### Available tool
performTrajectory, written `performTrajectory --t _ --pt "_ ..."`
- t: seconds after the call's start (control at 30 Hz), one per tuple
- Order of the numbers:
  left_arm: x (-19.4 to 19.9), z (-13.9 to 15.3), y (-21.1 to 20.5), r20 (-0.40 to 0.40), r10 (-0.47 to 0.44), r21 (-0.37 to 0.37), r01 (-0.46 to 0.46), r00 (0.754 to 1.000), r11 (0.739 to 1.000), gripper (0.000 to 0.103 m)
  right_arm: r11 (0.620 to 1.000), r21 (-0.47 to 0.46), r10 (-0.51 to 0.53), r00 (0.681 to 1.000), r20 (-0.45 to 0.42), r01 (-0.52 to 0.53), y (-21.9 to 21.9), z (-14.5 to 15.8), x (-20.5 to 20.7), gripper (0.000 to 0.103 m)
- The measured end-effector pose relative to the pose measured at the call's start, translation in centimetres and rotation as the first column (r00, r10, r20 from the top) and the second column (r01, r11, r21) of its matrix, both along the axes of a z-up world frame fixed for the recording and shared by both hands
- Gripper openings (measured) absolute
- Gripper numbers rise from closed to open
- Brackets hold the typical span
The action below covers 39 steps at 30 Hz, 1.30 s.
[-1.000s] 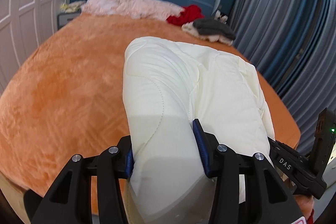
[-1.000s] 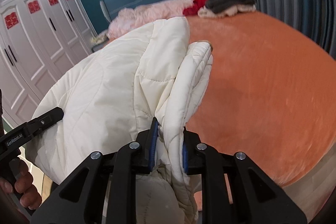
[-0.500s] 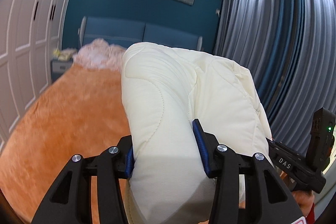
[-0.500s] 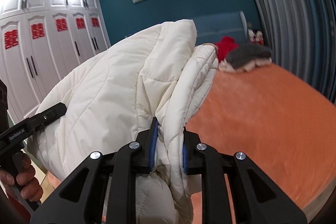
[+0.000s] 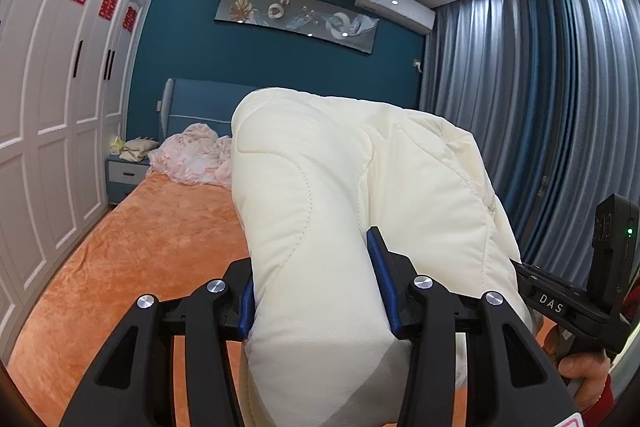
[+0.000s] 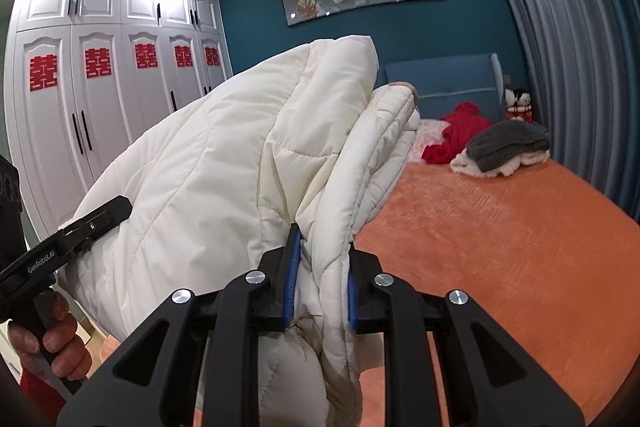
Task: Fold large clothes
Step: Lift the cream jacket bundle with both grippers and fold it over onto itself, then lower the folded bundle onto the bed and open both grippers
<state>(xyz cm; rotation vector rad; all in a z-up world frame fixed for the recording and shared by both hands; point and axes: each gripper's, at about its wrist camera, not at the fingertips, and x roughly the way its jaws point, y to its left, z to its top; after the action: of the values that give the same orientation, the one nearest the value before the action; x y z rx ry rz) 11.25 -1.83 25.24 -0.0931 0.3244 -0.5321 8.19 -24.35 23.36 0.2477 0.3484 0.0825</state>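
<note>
A cream-white quilted puffer jacket is held up in the air above the orange bed. My left gripper is shut on a thick padded fold of it. My right gripper is shut on a bunched quilted edge of the same jacket. The jacket hangs between the two grippers and drapes down below them. The right gripper's body shows at the right edge of the left wrist view, and the left one at the left edge of the right wrist view.
The orange bed cover stretches ahead. By the blue headboard lie a red garment, a grey and white pile and a pink blanket. White wardrobes stand on the left, curtains on the right.
Both grippers have risen and tilted upward with the jacket in their grip. The jacket has lifted off the bed, and the wall, ceiling and wardrobes have come into view.
</note>
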Motion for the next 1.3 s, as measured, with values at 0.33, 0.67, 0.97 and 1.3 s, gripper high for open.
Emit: performTrajectory --t 0.33,0.67,0.97,1.3 --pt "7.0 -9.0 2.6 -0.151 0.012 0.005 -0.011 0.988 1.0 0.045 0.999 0.023 0.04 0.985 -0.169 -0.037 2.2 -8.3 6.3 0.018" --pt "9.5 -22.3 2.8 -0.367 0.054 0.085 -0.025 0.929 0.996 0.045 0.997 0.076 0.056 0.906 -0.42 -0.026 2.8 -22.5 8.1 0.019" --pt "10.1 -28.8 3.7 -0.444 0.126 0.153 -0.063 0.887 0.986 0.055 0.982 0.186 0.058 0.866 -0.496 0.04 2.3 -29.8 7.5 0.03" --pt "7.5 -25.7 7.0 -0.515 0.254 0.194 -0.177 0.819 0.965 0.066 0.999 0.025 -0.024 0.876 -0.481 0.041 1.1 -23.7 2.2 0.045"
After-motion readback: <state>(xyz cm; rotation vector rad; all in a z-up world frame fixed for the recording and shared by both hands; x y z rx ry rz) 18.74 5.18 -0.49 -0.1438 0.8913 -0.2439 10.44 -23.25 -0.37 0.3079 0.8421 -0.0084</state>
